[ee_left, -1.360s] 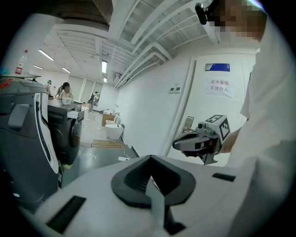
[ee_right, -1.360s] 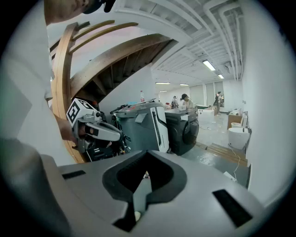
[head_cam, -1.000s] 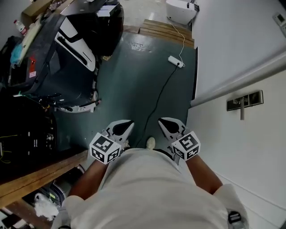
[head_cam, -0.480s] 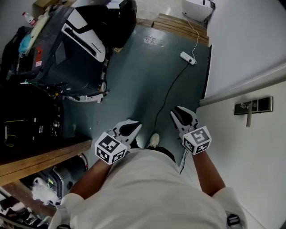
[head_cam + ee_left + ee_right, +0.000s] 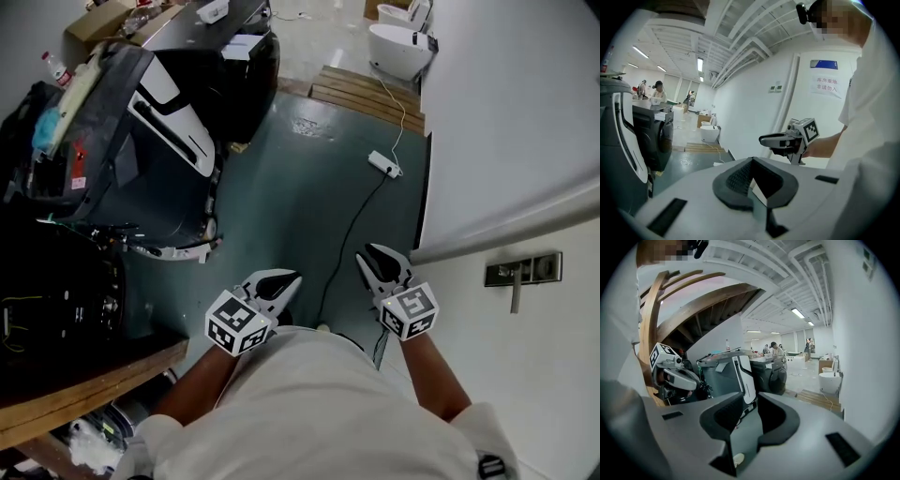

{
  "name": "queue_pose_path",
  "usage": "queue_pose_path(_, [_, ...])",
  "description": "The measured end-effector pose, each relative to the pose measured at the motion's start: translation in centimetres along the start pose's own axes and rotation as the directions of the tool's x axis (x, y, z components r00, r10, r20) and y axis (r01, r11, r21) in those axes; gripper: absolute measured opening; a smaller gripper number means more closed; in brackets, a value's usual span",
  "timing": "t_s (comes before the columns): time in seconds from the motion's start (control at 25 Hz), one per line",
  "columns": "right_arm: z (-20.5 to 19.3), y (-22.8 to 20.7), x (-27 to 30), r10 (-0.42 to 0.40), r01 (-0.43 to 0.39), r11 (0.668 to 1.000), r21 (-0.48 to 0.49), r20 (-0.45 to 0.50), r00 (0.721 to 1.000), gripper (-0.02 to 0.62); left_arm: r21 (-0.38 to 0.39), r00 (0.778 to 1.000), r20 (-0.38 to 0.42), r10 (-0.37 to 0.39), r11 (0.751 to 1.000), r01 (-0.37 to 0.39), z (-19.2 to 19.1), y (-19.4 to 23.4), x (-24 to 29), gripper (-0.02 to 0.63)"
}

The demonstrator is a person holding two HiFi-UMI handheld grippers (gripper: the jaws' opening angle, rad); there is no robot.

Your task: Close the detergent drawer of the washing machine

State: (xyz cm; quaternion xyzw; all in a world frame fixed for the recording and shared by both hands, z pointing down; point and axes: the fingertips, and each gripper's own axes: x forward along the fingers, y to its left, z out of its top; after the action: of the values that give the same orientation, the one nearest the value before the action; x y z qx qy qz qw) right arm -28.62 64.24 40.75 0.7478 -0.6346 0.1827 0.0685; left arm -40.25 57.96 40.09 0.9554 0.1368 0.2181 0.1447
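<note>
A dark grey washing machine with a white front panel [image 5: 178, 122] lies tilted at the left, with a black machine [image 5: 239, 66] behind it. I cannot make out a detergent drawer on either. Both grippers hover over the green floor, close to the person's white shirt and away from the machines. My left gripper [image 5: 281, 278] is shut and empty. My right gripper [image 5: 378, 253] has its jaws opening with nothing between them. In the right gripper view the grey machine [image 5: 738, 373] shows through the gap in the jaws.
A white power strip [image 5: 382, 162] and its black cable lie on the floor ahead. Wooden pallets [image 5: 366, 94] and a white toilet [image 5: 398, 47] stand further off. A white wall with a metal handle [image 5: 520, 272] runs along the right. A wooden beam [image 5: 84, 394] crosses the lower left.
The head view has swung, so the machines and the wall sit differently in the picture. Both grippers have shifted across the floor and stand slightly further from the shirt.
</note>
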Motion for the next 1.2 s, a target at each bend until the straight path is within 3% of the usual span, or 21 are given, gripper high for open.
queue_pose_path(0.24, [4.1,-0.5,8.0,-0.012,0.012,1.000,-0.026,-0.010,1.000,0.078,0.010,1.000,0.027,-0.013,1.000,0.013,3.8,8.2,-1.4,-0.003])
queue_pose_path(0.48, [7.4,0.1,15.0,-0.016,0.015,0.999,-0.043,-0.008,1.000,0.078,0.018,1.000,0.018,0.010,1.000,-0.010,5.0,15.8,-3.9,-0.004])
queue_pose_path(0.72, [9.3,0.1,19.3,0.015,-0.016,0.999,-0.049,-0.021,1.000,0.078,-0.017,0.998,0.046,0.039,0.999,-0.038,6.2,19.7,-3.8,-0.004])
queue_pose_path(1.04, [10.2,-4.3,25.1,0.095,-0.098,0.994,-0.051,-0.049,0.994,0.077,-0.013,0.994,0.051,0.092,0.996,-0.092,8.5,24.4,-0.3,-0.003])
queue_pose_path(1.2, [11.5,-8.3,28.5,0.141,-0.144,0.987,-0.066,-0.053,0.989,0.077,-0.046,0.990,0.042,0.136,0.990,-0.134,10.4,27.2,3.0,-0.003])
